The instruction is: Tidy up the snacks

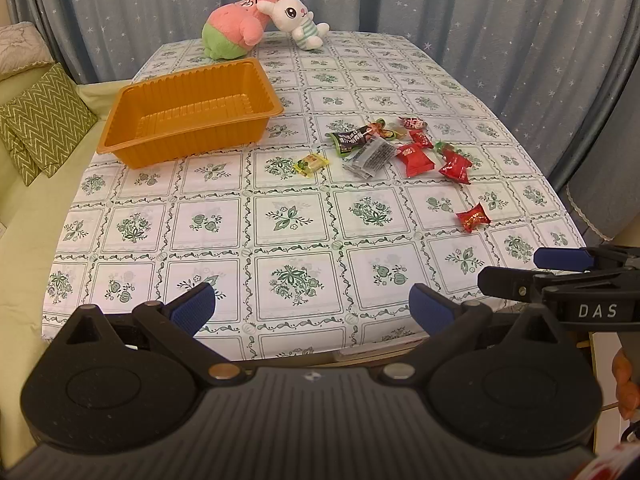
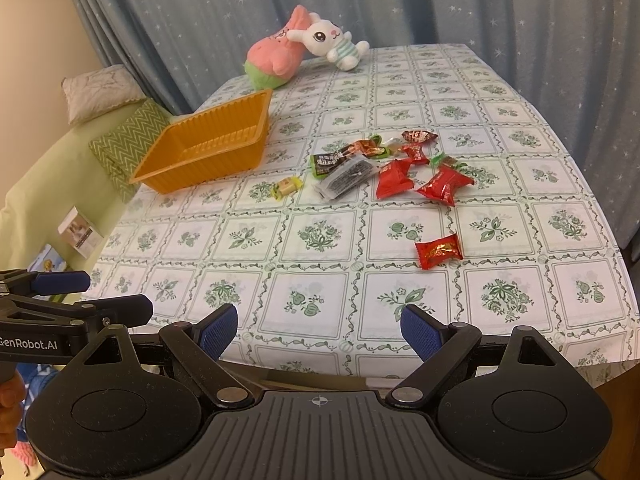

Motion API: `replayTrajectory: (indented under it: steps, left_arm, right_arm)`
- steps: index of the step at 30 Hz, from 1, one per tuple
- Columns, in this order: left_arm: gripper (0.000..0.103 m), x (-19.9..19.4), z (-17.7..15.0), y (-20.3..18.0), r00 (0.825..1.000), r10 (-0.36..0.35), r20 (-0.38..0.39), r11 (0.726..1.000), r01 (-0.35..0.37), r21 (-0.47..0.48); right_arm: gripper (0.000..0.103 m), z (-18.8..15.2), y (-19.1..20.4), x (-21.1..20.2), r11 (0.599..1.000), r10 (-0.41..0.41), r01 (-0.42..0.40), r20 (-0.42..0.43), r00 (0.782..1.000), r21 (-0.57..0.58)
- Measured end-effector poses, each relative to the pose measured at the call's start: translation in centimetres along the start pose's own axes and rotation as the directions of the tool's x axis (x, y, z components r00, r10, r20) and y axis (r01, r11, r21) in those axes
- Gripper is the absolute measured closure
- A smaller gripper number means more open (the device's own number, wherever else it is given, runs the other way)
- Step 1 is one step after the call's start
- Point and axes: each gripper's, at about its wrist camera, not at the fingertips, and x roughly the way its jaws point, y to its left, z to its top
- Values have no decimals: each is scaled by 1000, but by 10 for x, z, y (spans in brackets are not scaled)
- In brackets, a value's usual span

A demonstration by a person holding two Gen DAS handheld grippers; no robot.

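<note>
An empty orange plastic tray (image 1: 192, 88) (image 2: 208, 148) sits at the table's far left. Right of it lies a cluster of wrapped snacks: a yellow candy (image 1: 311, 163) (image 2: 286, 187), a clear dark packet (image 1: 370, 157) (image 2: 346, 178), a green-black packet (image 1: 354, 139), several red packets (image 1: 414, 159) (image 2: 394, 178). One red candy (image 1: 473, 217) (image 2: 439, 251) lies apart, nearer me. My left gripper (image 1: 312, 310) hovers open over the near table edge, holding nothing. My right gripper (image 2: 319, 326) is open too, short of the lone red candy, and appears in the left wrist view (image 1: 520, 272).
Two plush toys, a pink-green one (image 1: 236, 28) and a white rabbit (image 1: 298, 18), lie at the table's far end before blue curtains. A green sofa with zigzag cushions (image 1: 40, 124) runs along the left. The tablecloth (image 1: 288, 220) covers the table.
</note>
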Motion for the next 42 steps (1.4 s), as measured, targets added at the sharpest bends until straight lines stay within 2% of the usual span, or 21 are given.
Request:
replayTrajectory:
  steps: [20, 32, 42]
  left_arm:
    - [0, 8, 4, -2, 1000, 0, -2, 1000, 0, 2]
    - [0, 26, 17, 19, 999, 41, 36, 999, -41, 8]
    - [3, 56, 30, 30, 999, 2, 44, 1000, -3, 31]
  right_arm:
    - [15, 0, -12, 7, 1000, 1, -1, -8, 1000, 14]
    - [15, 4, -49, 18, 993, -69, 67, 17, 997, 93]
    - [15, 6, -71, 51, 989, -68, 66, 11, 998, 134]
